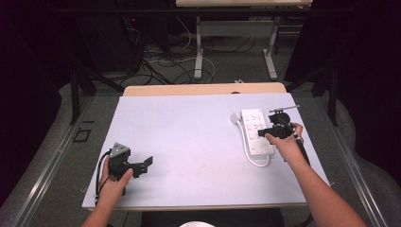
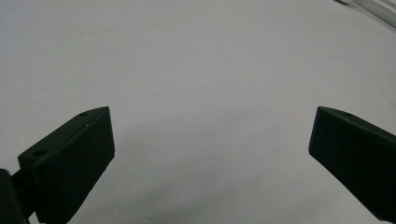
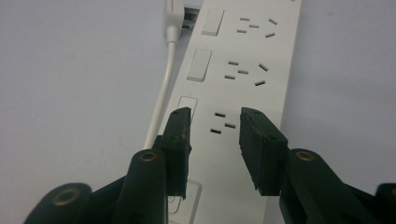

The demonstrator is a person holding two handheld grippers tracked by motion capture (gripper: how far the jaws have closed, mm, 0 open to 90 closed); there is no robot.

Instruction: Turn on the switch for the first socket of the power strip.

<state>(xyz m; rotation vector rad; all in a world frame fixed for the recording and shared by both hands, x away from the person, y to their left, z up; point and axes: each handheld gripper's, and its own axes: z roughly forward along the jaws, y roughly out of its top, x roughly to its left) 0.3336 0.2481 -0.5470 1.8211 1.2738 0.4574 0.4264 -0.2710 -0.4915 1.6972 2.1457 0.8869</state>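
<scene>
A white power strip (image 1: 255,128) lies on the right side of the pale table (image 1: 189,127), its white cable (image 1: 256,163) looping off its near end. My right gripper (image 1: 263,133) hovers over the strip. In the right gripper view the right gripper (image 3: 212,114) has its jaws narrowly apart above the power strip (image 3: 243,46), with the left fingertip beside a rocker switch (image 3: 187,105); nothing is gripped between them. My left gripper (image 1: 144,166) rests at the table's near left. In its own view the left gripper (image 2: 212,112) stands wide open over bare tabletop.
A white plug (image 1: 235,117) sits at the strip's far left corner. The table's wooden far edge (image 1: 203,89) lies beyond. Behind it a second desk (image 1: 236,28) stands among floor cables (image 1: 161,61). Black frame posts (image 1: 74,90) flank the table.
</scene>
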